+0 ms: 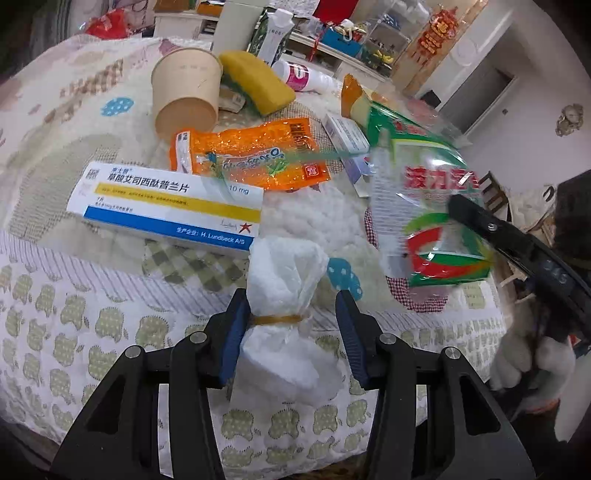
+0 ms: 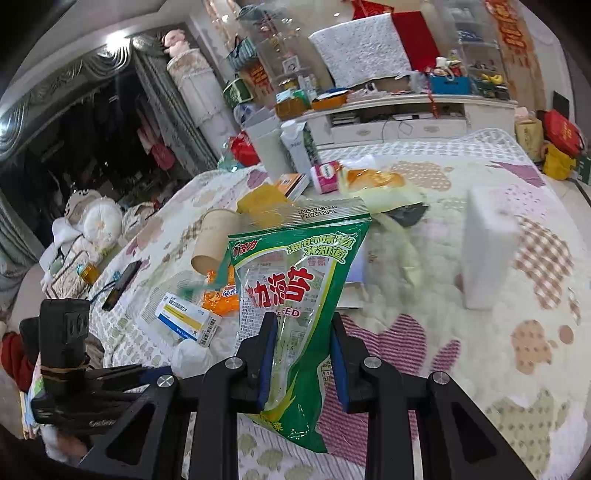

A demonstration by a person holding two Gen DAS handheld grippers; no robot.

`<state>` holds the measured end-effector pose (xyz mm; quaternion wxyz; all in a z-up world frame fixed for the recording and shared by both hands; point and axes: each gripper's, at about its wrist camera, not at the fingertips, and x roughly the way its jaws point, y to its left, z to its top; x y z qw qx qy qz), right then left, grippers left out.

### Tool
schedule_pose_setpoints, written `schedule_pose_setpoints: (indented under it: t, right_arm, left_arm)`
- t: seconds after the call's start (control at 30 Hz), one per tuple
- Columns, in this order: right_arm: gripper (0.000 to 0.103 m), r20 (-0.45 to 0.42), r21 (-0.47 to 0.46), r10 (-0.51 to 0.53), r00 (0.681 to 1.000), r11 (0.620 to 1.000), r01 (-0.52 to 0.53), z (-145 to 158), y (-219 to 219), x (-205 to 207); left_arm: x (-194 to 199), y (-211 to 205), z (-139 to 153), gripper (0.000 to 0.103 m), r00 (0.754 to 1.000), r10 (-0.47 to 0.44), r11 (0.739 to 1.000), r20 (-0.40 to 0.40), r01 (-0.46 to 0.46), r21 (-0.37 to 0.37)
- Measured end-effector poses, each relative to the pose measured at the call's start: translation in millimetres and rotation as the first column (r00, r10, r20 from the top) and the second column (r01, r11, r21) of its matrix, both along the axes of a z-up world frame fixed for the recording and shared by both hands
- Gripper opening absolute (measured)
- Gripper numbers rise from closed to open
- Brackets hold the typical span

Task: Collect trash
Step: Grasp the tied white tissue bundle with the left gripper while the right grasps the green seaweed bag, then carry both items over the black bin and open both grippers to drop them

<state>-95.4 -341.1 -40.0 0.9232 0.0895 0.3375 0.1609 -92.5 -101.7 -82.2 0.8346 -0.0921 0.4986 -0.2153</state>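
Observation:
My left gripper (image 1: 291, 306) stands with a white plastic bag (image 1: 284, 325), bundled with a rubber band, between its jaws; the left pad touches it, the right pad stands apart. My right gripper (image 2: 303, 332) is shut on a green seaweed snack wrapper (image 2: 299, 273) and holds it above the bed; the wrapper also shows in the left wrist view (image 1: 428, 206). On the quilt lie an orange wrapper (image 1: 251, 155), a white and blue medicine box (image 1: 170, 203), a paper cup (image 1: 184, 96) on its side and a yellow sponge (image 1: 258, 81).
A pink-capped bottle (image 1: 303, 75), small boxes (image 1: 347, 134) and a milk carton (image 1: 273, 33) sit farther back. A white foam block (image 2: 487, 247) stands on the bed at right. A phone (image 2: 122, 284) lies at left. A cluttered shelf (image 2: 406, 110) runs behind the bed.

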Motion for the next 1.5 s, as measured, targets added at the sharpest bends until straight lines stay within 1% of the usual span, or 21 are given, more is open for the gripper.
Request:
schedule_pose_setpoints:
  t: [0.03, 0.07, 0.2, 0.37, 0.53, 0.83, 1.03, 1.17, 1.27, 1.43, 1.5]
  right_arm:
    - [0.026, 0.007, 0.001, -0.008, 1.0, 1.0, 0.008, 2, -3, -4]
    - [0.026, 0.014, 0.006, -0.017, 1.0, 1.0, 0.017, 4, -8, -8]
    - [0.026, 0.038, 0.018, -0.038, 0.999, 0.999, 0.037, 13, -20, -19]
    - [0.026, 0.072, 0.033, -0.063, 0.995, 0.998, 0.061, 25, -35, -36]
    - [0.026, 0.096, 0.048, -0.11, 0.989, 0.993, 0.105, 35, -54, -50]
    - [0.026, 0.13, 0.065, -0.212, 0.969, 0.977, 0.205, 51, -100, -82]
    - [0.026, 0.145, 0.082, -0.311, 0.939, 0.95, 0.302, 57, -139, -106]
    - [0.026, 0.146, 0.096, -0.382, 0.912, 0.923, 0.372, 59, -165, -120]
    - [0.026, 0.138, 0.103, -0.433, 0.891, 0.901, 0.422, 59, -183, -130]
    - [0.026, 0.126, 0.096, -0.495, 0.86, 0.869, 0.486, 58, -208, -143]
    - [0.026, 0.123, 0.094, -0.52, 0.845, 0.854, 0.512, 57, -218, -149]
  left_arm:
    - [0, -3, 1, 0.033, 1.0, -0.009, 1.0, 0.008, 0.009, 0.013]
    - [0, -5, 1, 0.021, 1.0, -0.017, 1.0, 0.006, 0.016, 0.021]
    - [2, -3, 5, 0.02, 1.0, -0.021, 1.0, 0.006, 0.021, 0.007]
    - [0, -5, 22, 0.02, 0.998, -0.031, 0.999, 0.045, 0.032, -0.004]
    - [-2, -23, 41, 0.02, 0.993, -0.08, 0.997, 0.091, 0.079, 0.013]
    - [-3, -71, 66, 0.02, 0.975, -0.177, 0.984, 0.134, 0.178, 0.005]
    - [-3, -114, 84, 0.02, 0.949, -0.264, 0.963, 0.173, 0.269, -0.007]
    - [-6, -151, 92, 0.02, 0.921, -0.338, 0.939, 0.196, 0.345, 0.0]
    - [-7, -176, 92, 0.02, 0.901, -0.385, 0.92, 0.201, 0.392, 0.005]
    - [-2, -213, 88, 0.02, 0.879, -0.436, 0.896, 0.192, 0.445, -0.005]
    - [-2, -230, 87, 0.02, 0.866, -0.461, 0.883, 0.193, 0.469, -0.001]
